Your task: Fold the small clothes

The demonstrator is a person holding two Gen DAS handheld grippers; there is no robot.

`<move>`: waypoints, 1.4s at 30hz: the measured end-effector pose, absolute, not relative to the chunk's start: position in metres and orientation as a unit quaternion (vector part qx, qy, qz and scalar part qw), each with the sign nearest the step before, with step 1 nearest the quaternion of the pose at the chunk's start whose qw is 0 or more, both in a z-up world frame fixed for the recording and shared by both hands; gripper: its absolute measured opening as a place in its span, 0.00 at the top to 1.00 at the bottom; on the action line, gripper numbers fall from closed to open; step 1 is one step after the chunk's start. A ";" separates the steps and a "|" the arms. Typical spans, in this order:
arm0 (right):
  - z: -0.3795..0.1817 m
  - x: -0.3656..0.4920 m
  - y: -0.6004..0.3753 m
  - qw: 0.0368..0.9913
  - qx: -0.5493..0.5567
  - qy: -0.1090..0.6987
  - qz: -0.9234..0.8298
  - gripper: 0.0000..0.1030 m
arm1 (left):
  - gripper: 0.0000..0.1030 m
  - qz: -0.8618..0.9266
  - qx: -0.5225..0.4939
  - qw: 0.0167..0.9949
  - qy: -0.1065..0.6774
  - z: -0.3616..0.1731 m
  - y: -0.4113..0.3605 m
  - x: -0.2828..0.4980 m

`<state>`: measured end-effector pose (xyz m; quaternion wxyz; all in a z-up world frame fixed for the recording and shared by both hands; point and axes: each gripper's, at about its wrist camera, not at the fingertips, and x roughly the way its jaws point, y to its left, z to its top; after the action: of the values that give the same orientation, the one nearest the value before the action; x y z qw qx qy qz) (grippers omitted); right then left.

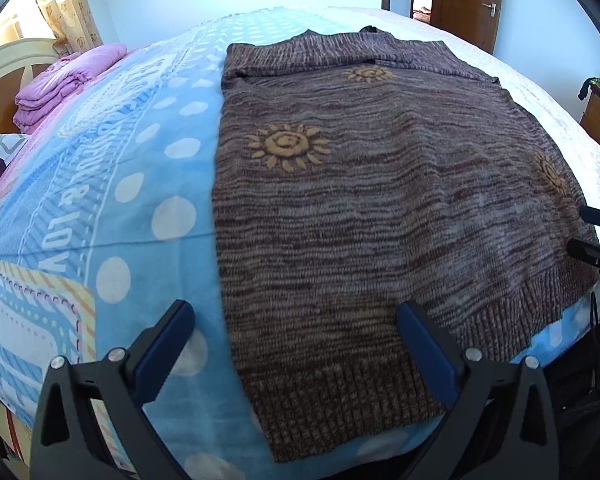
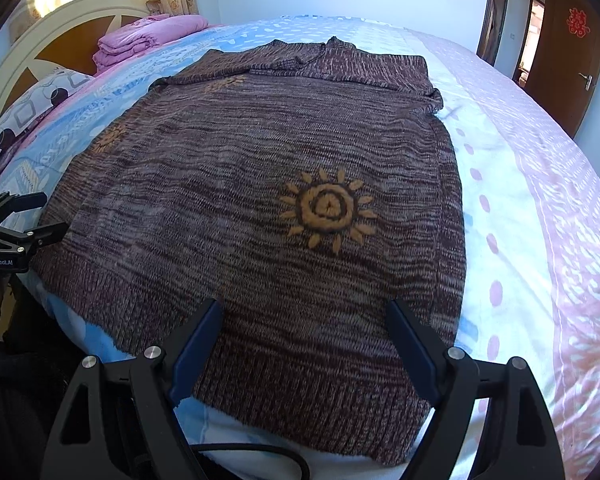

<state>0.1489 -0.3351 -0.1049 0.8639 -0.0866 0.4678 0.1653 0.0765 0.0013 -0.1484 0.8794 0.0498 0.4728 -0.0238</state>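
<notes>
A brown marled knit sweater with orange sun motifs lies flat on the bed, its ribbed hem nearest me and its collar at the far end. The sleeves look folded in across the top. My left gripper hovers open over the hem's left corner, one finger over the blue sheet, the other over the knit. In the right wrist view the same sweater fills the middle, and my right gripper stands open above the hem's right part, nothing between its fingers. Each gripper shows at the edge of the other's view.
The bed carries a blue dotted sheet on the left and a pink and white one on the right. Folded pink bedding and a patterned pillow lie by the headboard. A brown door stands at the far right.
</notes>
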 end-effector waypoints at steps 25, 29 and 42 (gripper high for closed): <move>-0.106 0.122 -0.352 0.860 -0.078 0.476 0.165 0.18 | 0.23 -0.058 -0.063 0.869 0.487 -0.147 0.034 0.042; -0.106 0.122 -0.354 0.861 -0.074 0.475 0.165 0.18 | 0.34 -0.057 -0.067 0.870 0.486 -0.145 0.035 0.042; -0.103 0.121 -0.356 0.865 -0.072 0.469 0.164 0.18 | 0.64 -0.072 -0.067 0.868 0.487 -0.145 0.029 0.042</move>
<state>0.1212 -0.3555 -0.1034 0.8651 -0.0716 0.4685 0.1639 0.0423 0.0295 -0.1454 0.8678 -0.0674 0.4870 -0.0725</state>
